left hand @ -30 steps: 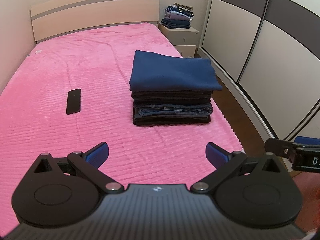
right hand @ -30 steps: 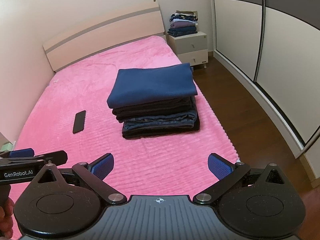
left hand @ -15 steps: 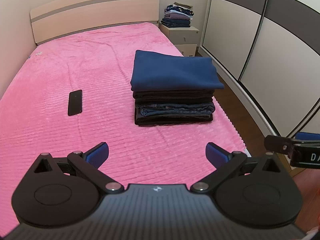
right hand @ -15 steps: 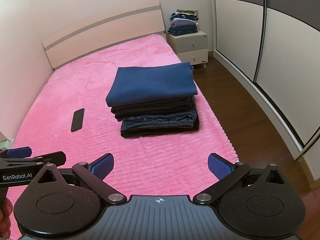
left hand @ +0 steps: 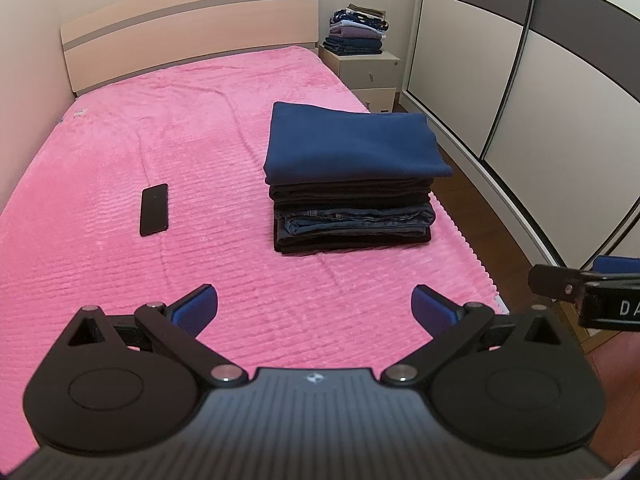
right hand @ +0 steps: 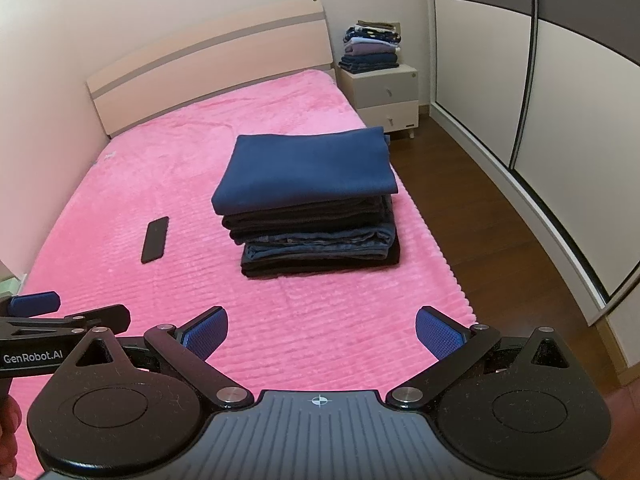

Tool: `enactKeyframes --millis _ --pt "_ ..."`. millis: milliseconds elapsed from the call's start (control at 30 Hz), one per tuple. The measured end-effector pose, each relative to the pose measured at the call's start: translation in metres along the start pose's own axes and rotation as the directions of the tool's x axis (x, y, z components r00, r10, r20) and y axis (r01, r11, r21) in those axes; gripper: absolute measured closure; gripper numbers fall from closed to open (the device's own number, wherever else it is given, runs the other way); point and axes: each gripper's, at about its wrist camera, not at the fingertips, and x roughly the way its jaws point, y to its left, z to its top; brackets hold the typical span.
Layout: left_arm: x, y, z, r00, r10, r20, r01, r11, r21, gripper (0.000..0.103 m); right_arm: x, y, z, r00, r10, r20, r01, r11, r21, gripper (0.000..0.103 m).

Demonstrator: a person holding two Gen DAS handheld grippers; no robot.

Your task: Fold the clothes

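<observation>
a: while both tools hang over the near end of the bed, where does the clothing sit from them?

b: ahead and a little right of centre in the left wrist view. the neat stack of folded clothes, a navy blue knit on top with dark garments and blue denim beneath (left hand: 352,184), rests on the pink ribbed plush bedspread (left hand: 120,152), well apart from both tools. its long axis runs across the frame, left to right, with the folded edges facing the cameras.

a: which tool is nearer?

b: hard to call. in the right wrist view the stack (right hand: 312,204) lies almost dead centre, so i judge the right gripper (right hand: 322,334) is better lined up with it. the left gripper (left hand: 314,306) would have to travel toward the right of its frame.

a: and the jaws?

b: both pairs stand spread wide, blue pads far apart, gripping nothing and touching nothing; only bare bedspread shows between them.

a: anything else on the bed?

b: a flat black rectangular phone (left hand: 154,209), left of the stack and apart from it. no loose garment shows in either view, so a next piece would have to come from out of sight.
</observation>
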Motion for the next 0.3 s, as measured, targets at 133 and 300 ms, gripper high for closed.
enactKeyframes --millis 133,300 --pt "0.0004 -0.0012 -0.0007 1.0 0.004 0.001 -0.004 1.0 0.002 0.001 0.0021 -0.0033 0.001 1.0 0.004 -0.005 -0.004 1.0 -0.002 0.001" --pt "-0.0018 -0.0067 -0.003 1.0 0.007 0.014 -0.007 1.0 0.007 0.001 0.0042 -0.0087 0.001 1.0 0.012 -0.011 -0.012 1.0 -0.003 0.001"
